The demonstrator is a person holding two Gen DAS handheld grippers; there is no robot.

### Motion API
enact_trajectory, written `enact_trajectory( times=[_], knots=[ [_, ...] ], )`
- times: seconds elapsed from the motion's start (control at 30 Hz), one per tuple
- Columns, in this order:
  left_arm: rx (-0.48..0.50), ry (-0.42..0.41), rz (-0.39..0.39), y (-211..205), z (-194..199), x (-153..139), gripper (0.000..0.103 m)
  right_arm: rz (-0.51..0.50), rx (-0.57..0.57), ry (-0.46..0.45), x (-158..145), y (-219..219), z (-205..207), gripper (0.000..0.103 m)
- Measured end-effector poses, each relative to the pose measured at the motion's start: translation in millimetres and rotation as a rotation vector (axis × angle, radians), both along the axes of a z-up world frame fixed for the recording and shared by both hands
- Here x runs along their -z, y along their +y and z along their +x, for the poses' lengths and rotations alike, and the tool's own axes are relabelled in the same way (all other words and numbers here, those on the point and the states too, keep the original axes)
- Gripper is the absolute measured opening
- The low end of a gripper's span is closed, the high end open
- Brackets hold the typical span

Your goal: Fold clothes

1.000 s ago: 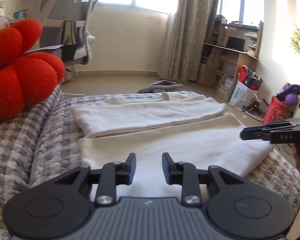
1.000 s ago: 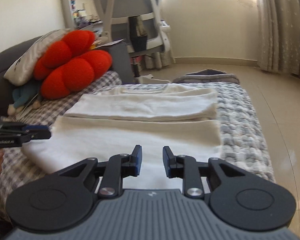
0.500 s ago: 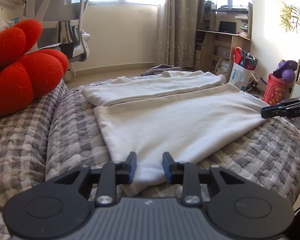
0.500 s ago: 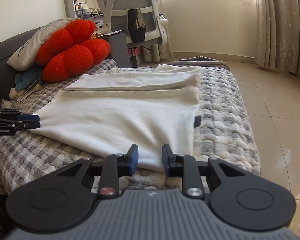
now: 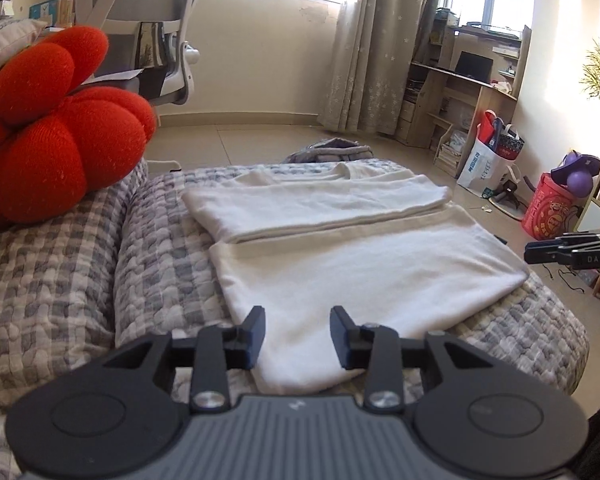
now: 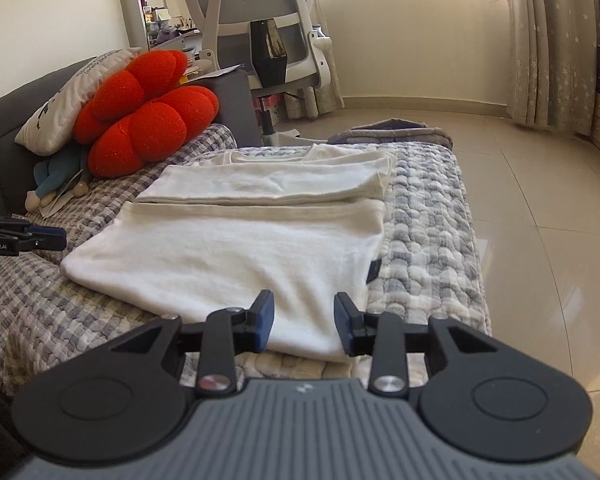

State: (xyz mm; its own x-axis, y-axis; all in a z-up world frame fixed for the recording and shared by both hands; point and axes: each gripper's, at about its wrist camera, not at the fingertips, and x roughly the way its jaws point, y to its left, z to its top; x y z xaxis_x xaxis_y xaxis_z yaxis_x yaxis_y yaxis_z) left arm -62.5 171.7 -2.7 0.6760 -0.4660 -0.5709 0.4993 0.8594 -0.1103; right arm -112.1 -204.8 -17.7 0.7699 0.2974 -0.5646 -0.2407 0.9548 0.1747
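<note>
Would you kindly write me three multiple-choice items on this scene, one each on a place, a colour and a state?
1. Where does the white shirt lie?
A. on the checked sofa cover
B. on the floor
C. on the chair

2. What colour is the flower cushion?
A. blue
B. red
C. green

3. How do both grippers stand?
A. shut on the shirt
B. shut on nothing
C. open, holding nothing

Answers:
1 A: the shirt is spread flat on the cover.
2 B: its petals are bright red.
3 C: the left gripper and right gripper each show a clear gap with nothing clamped.
</note>
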Motion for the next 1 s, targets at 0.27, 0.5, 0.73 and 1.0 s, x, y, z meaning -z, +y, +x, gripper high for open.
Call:
enact_trajectory(
  times=[0.27, 0.5, 0.73, 1.0],
  knots=[
    [0.042, 0.059, 0.087, -37, 20, 18, 0.043, -0.015, 0.033, 0.081, 9, 11, 41, 0.043],
    [0.042, 0.103, 0.18, -32, 6, 43, 0.043, -0.048, 0.028, 0.153, 26, 0, 31, 0.042],
    [0.036, 0.135, 0.235, -30, 0, 30, 0.043, -0.067, 0.024, 0.184, 15, -4, 23, 0.043],
    [0.031, 0.102, 0.314, -38, 9, 1, 0.046, -0.084, 0.024, 0.181, -13, -13, 40, 0.044]
  ],
)
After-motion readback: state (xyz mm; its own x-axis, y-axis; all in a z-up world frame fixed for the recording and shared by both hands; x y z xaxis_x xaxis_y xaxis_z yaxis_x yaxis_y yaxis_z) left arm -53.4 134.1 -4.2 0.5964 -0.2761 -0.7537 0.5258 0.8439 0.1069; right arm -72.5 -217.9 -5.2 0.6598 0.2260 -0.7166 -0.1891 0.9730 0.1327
